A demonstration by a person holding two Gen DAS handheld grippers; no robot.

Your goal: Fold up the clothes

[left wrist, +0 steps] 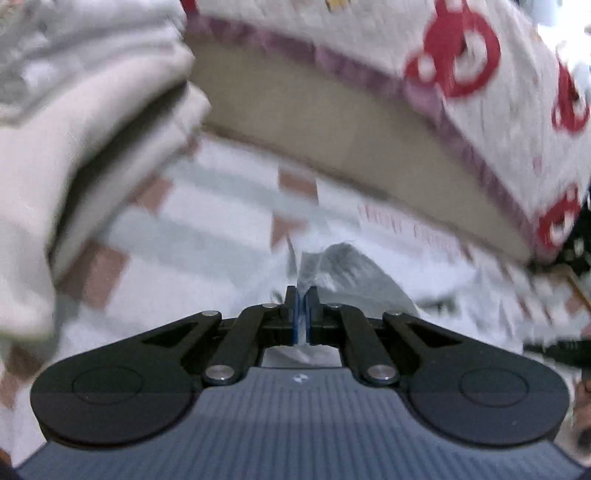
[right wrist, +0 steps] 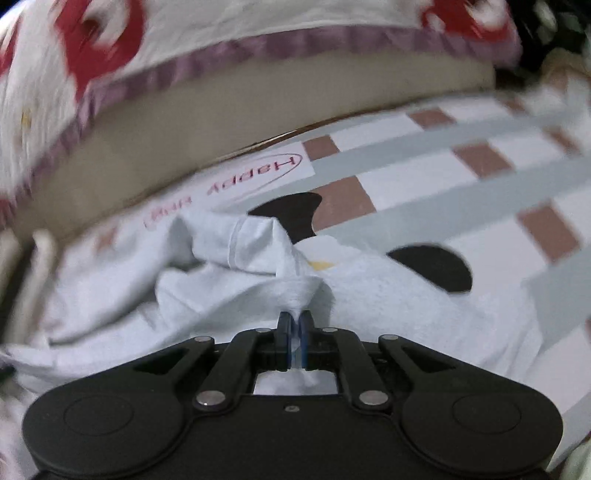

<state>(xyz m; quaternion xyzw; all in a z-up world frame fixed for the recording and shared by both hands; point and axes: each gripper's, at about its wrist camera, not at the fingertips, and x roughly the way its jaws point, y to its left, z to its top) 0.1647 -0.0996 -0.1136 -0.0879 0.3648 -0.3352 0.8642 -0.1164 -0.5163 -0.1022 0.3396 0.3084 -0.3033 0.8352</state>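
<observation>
A checked sheet (right wrist: 424,155) covers the bed that carries everything; along its far edge runs a quilt (right wrist: 221,22) with red prints and a purple border. A stack of pale folded cloth (left wrist: 92,122) shows only in the left view, at the far left, likely set aside as finished. The white garment (right wrist: 388,295) with black patches lies rumpled on the sheet near the quilt. Each hand-held gripper pinches a bunched bit of its fabric, left (left wrist: 303,299) and right (right wrist: 294,325), fingers pressed together on the cloth, probably so that the piece can be lifted and spread evenly for folding.
</observation>
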